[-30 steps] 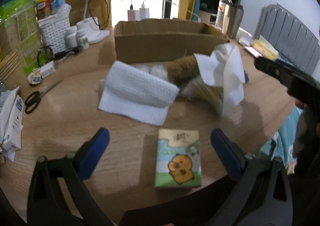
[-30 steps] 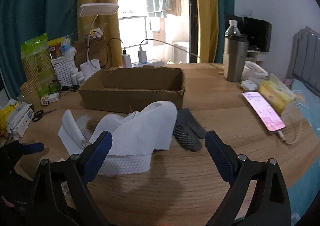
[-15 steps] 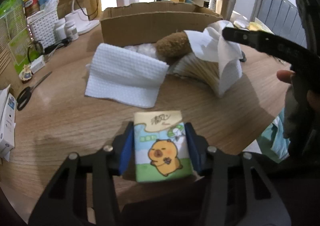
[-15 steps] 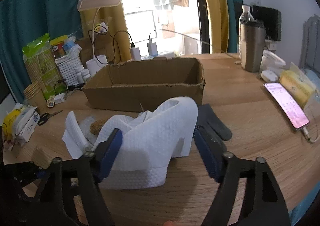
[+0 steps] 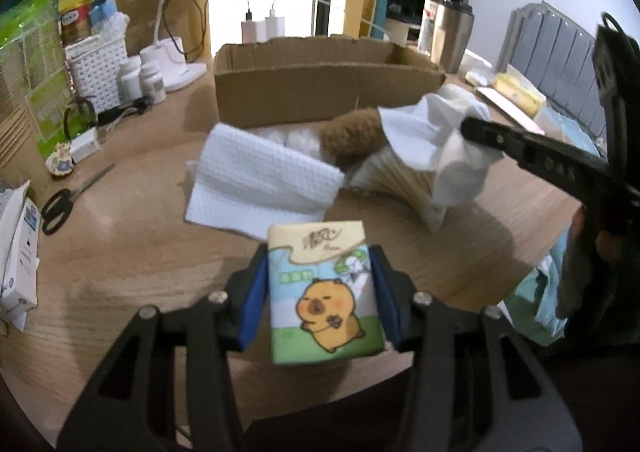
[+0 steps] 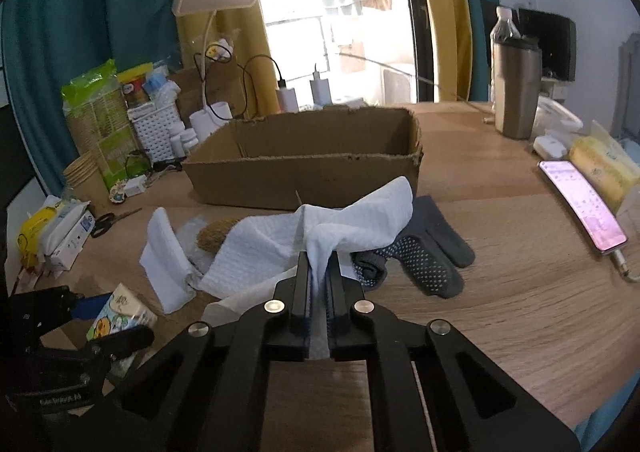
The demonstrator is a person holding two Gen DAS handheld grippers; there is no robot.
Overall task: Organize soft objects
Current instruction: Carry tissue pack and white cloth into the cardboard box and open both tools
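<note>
A tissue pack [image 5: 324,292] is clamped across its long sides by the left gripper [image 5: 320,292], just above the wooden table [image 5: 120,252]. A bunched fold of white cloth [image 6: 352,219] is pinched tight by the right gripper [image 6: 319,280]. Both items are judged light and yielding: the pack may crush under firm pressure, and the cloth will trail unless gathered. The open cardboard box [image 6: 304,163] is seen behind, with grey socks [image 6: 420,256], a brown plush item [image 5: 352,131] and a second cloth [image 5: 260,183] lying between.
</note>
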